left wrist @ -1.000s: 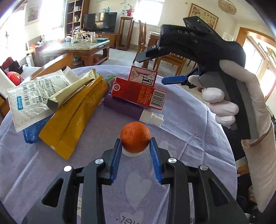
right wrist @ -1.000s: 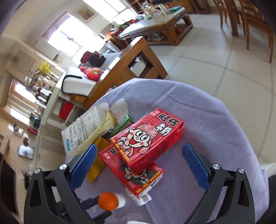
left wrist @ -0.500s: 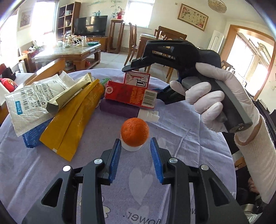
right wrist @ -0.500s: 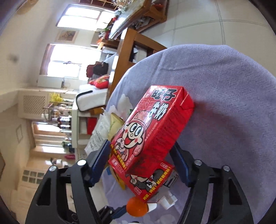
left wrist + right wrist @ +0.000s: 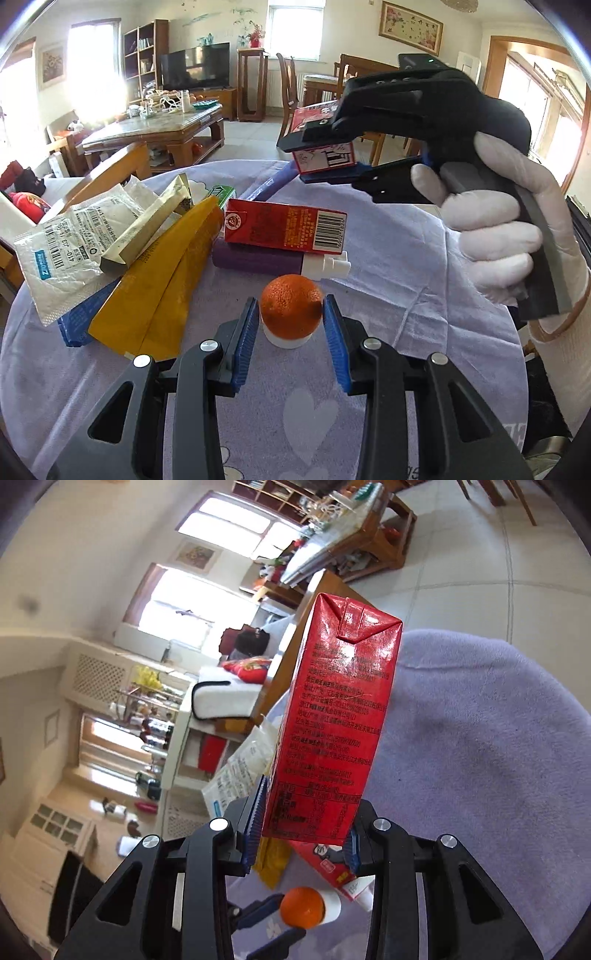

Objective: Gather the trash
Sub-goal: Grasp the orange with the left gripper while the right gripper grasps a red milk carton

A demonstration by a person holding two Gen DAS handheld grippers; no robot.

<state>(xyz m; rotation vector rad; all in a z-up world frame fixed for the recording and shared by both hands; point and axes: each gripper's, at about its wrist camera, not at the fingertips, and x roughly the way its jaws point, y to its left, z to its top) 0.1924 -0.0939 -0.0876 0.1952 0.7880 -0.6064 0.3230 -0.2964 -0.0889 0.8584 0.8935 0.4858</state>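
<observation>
A red drink carton [image 5: 340,716] stands up off the table between my right gripper's [image 5: 303,834] blue pads. The jaws are closing on it and the pads press its sides. In the left wrist view the same carton [image 5: 325,158] hangs in the right gripper [image 5: 299,161], held by a white-gloved hand above the far side of the table. A round orange [image 5: 290,310] sits on a small white cup. My left gripper [image 5: 290,321] straddles it with jaws opening, the pads just beside its skin. A second red carton [image 5: 284,229] lies on a purple tube [image 5: 258,258].
The round table has a lilac cloth [image 5: 406,277]. On its left lie a yellow pouch [image 5: 159,280], a white labelled packet [image 5: 74,236], a beige wrapper [image 5: 147,229], a blue packet [image 5: 77,321] and a green pack [image 5: 221,192]. Wooden chairs and a coffee table stand beyond.
My right gripper went from wide open to closed on the upper red carton and lifted it off the lower one. My left gripper stayed around the orange.
</observation>
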